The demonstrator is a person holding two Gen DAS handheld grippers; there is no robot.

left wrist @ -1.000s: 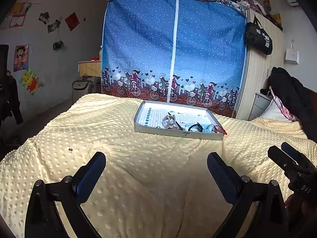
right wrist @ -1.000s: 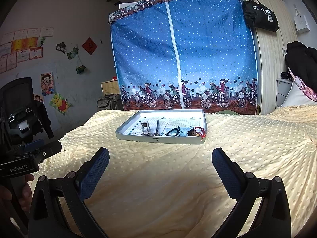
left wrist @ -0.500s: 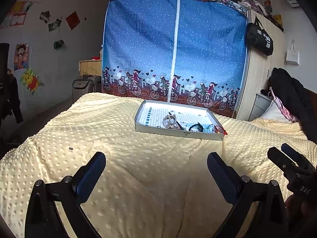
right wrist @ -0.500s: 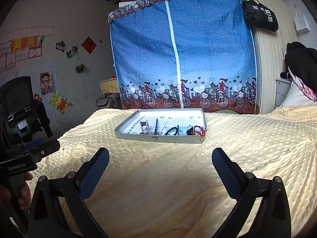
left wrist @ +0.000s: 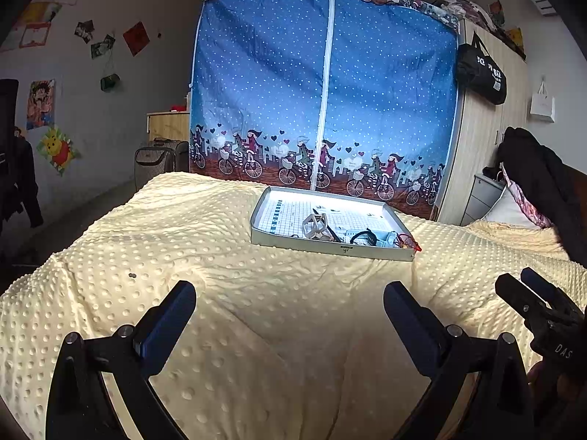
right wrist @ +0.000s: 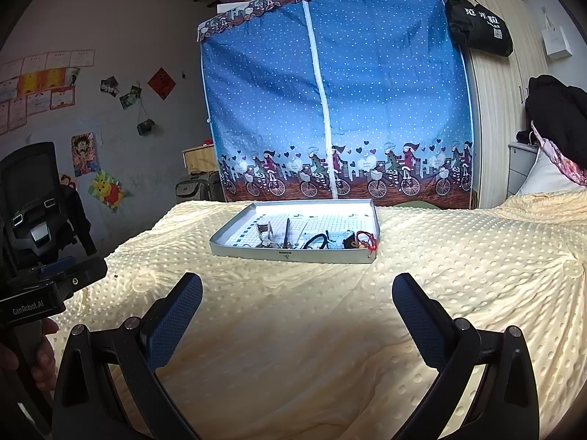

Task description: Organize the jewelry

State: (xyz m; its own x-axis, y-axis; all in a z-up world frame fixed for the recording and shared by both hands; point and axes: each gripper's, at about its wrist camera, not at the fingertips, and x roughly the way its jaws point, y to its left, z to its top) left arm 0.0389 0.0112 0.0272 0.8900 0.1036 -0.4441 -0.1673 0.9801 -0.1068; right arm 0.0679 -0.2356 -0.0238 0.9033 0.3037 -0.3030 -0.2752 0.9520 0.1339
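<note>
A shallow grey tray (left wrist: 330, 249) (right wrist: 293, 256) lies on the yellow dotted blanket, well ahead of both grippers. Near its front edge sit a pale geometric frame holder (left wrist: 316, 226) (right wrist: 265, 234), a black band (left wrist: 361, 236) (right wrist: 315, 241), a light blue box (left wrist: 385, 239) and a red cord bracelet (left wrist: 409, 242) (right wrist: 368, 241) at the front right corner. My left gripper (left wrist: 290, 308) is open with nothing between its fingers. My right gripper (right wrist: 297, 302) is open too, low over the blanket.
The blanket (right wrist: 293, 330) covers the whole bed. A blue zipped fabric wardrobe (left wrist: 326, 91) stands behind the tray, a wooden wardrobe (right wrist: 499, 117) to its right. Pillow and dark clothes (right wrist: 554, 146) lie at far right. A hand (right wrist: 40, 359) holds the left gripper's handle.
Almost nothing: both views have crept very slightly, and the tray and its contents have not moved. Both grippers stay open.
</note>
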